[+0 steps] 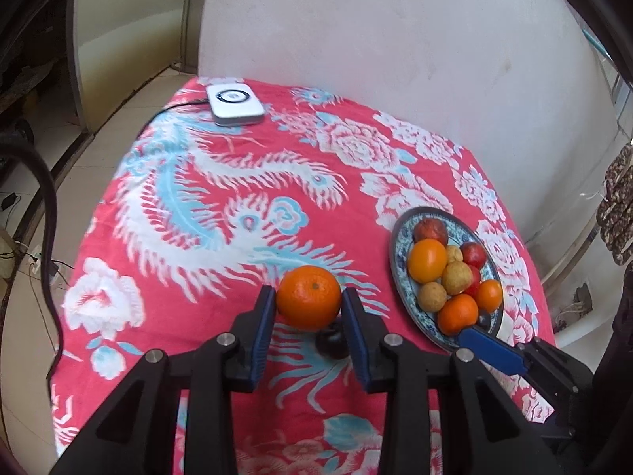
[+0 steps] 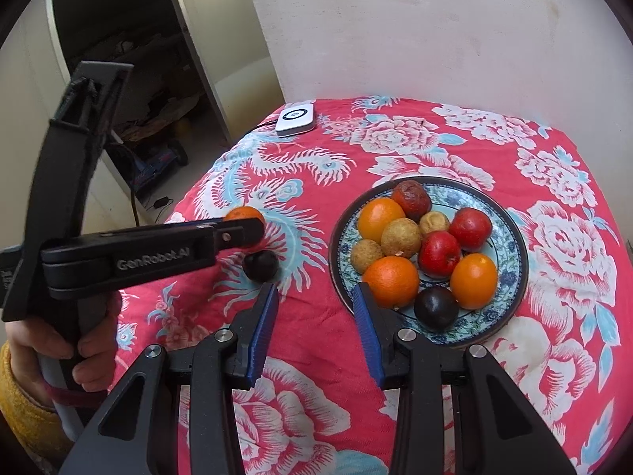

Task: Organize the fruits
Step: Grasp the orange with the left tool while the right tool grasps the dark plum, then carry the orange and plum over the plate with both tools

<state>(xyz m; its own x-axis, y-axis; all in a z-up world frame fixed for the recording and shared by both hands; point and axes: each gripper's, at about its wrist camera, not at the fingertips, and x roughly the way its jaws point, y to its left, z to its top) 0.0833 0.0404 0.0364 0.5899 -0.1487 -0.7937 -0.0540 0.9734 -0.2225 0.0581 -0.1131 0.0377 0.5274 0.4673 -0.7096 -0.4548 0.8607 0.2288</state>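
Observation:
My left gripper [image 1: 308, 301] is shut on an orange [image 1: 308, 301], held just above the red flowered tablecloth; the orange also shows in the right wrist view [image 2: 244, 213] between the left gripper's tips [image 2: 247, 231]. A dark plum [image 1: 331, 343] lies on the cloth under it, also seen in the right wrist view [image 2: 260, 265]. A blue patterned plate [image 2: 510, 233] holds several oranges, red apples, brown longans and a dark plum [image 2: 436, 308]. My right gripper [image 2: 316, 301] is open and empty at the plate's near-left rim; one of its fingers [image 1: 490, 350] shows by the plate [image 1: 397, 245].
A white device [image 1: 234, 103] with a black cable sits at the table's far left corner, next to a white wall. The table edge drops to a tiled floor on the left. A person's hand [image 2: 59, 352] grips the left gripper's handle.

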